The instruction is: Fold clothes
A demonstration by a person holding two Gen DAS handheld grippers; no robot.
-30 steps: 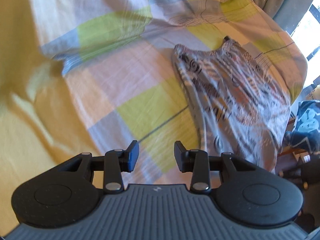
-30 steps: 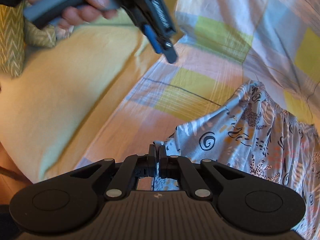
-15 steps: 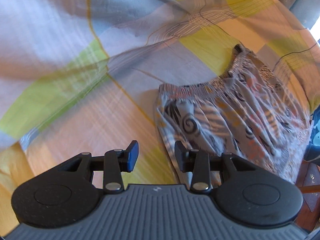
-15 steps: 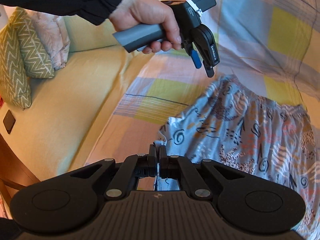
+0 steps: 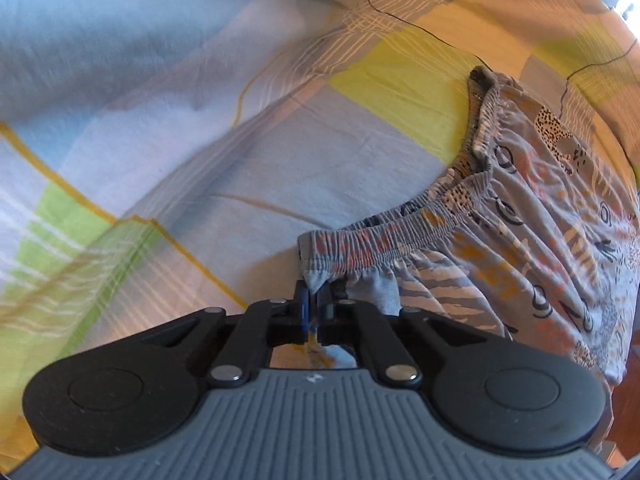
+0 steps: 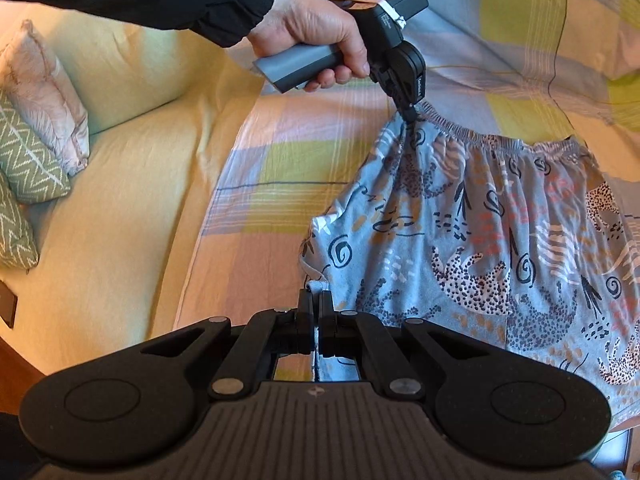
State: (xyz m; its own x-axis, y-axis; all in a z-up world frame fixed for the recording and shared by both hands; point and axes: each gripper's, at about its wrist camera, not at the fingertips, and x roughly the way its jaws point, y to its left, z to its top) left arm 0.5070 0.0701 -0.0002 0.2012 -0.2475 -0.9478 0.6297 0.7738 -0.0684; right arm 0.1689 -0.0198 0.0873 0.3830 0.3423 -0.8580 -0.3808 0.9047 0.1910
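On the checked bedsheet [image 6: 312,168] lie the patterned shorts [image 6: 500,240]; my left tongs [image 5: 314,306] clench the waistband corner, right tongs [image 6: 316,312] the hem. I should lift both evenly, keeping that edge taut.

We see grey patterned shorts [image 6: 492,236] with an elastic waistband [image 5: 404,236], spread on the checked bedsheet [image 5: 280,152], one waistband corner and one hem corner lifted.
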